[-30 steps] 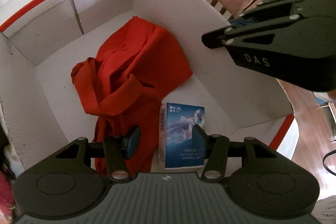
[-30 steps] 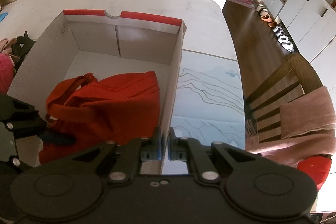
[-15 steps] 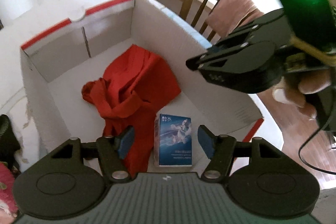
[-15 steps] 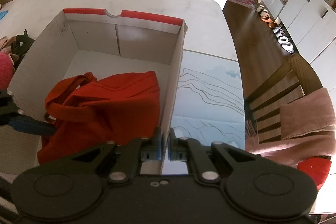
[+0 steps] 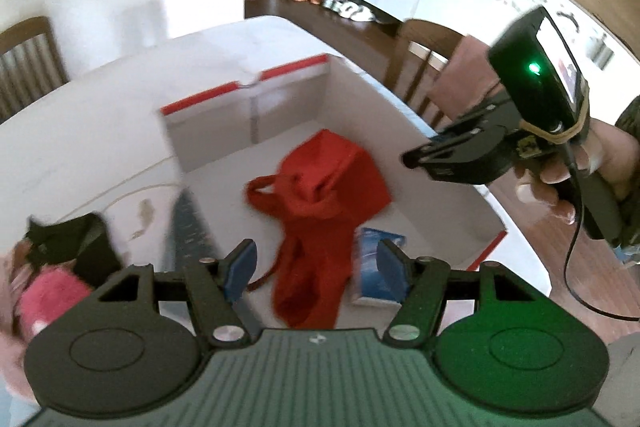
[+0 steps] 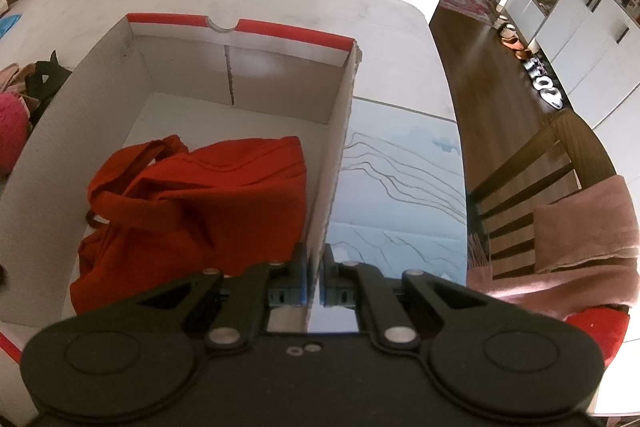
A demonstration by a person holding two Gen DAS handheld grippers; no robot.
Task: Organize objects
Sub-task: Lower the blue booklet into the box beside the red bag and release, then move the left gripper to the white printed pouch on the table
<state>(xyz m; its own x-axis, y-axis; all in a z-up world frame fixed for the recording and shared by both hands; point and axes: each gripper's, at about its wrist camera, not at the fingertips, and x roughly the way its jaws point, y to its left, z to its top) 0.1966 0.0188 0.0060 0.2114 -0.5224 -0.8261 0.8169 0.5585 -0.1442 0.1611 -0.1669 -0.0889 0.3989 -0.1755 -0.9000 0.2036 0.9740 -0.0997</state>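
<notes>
At the centre of the left wrist view sits the cardboard box (image 5: 420, 163) on the counter (image 5: 100, 147), holding the red cloth bag (image 5: 320, 211) with the small blue carton (image 5: 374, 267) beside it at lower right. Left gripper (image 5: 316, 265) is spread, nothing between its pads, above the box's near edge. Right gripper (image 6: 314, 283) is pressed together on the box's right wall (image 6: 334, 163), pinching it. Judgement: the bag is soft and limp, light, will sag and fold, best taken by a handle loop or bunched fabric. The carton looks stiff and light, so grip across its narrow faces. Left of the box lie a pink fuzzy item (image 5: 48, 303) and a black item (image 5: 80, 243), both blurred.
</notes>
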